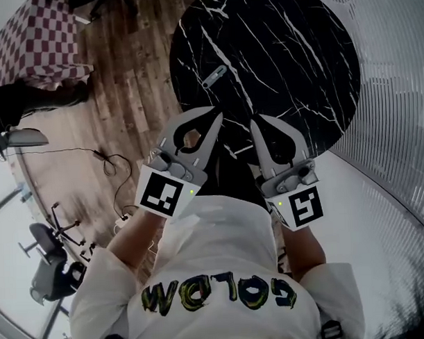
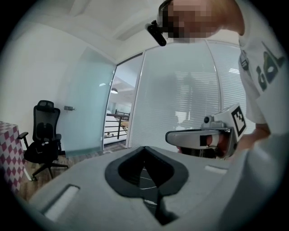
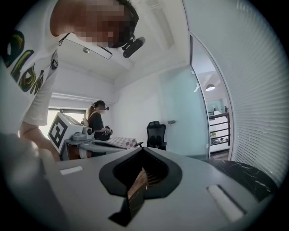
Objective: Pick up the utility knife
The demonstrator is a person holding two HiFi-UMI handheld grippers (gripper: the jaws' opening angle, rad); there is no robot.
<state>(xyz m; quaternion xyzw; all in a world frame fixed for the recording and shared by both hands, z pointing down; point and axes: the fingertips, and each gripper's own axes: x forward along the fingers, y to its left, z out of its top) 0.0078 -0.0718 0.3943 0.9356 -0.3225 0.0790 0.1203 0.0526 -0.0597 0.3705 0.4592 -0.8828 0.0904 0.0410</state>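
The utility knife (image 1: 213, 76), a slim grey tool, lies aslant on the round black marble table (image 1: 291, 51), left of the table's middle. My left gripper (image 1: 218, 114) hangs over the table's near edge, its jaws shut with nothing between them, a short way on the near side of the knife. My right gripper (image 1: 253, 121) sits beside it to the right, also shut and empty. In the left gripper view the jaws (image 2: 145, 148) meet at the tips and only marble shows through the gap. The right gripper view shows its jaws (image 3: 143, 149) closed too. The knife is hidden in both gripper views.
A checkered-cloth table (image 1: 37, 39) stands at the far left on the wood floor (image 1: 126, 85). Cables (image 1: 107, 162) trail across the floor. A black office chair (image 2: 43, 131) stands by a glass wall. White blinds (image 1: 398, 124) run along the right. Another person (image 3: 97, 119) stands in the background.
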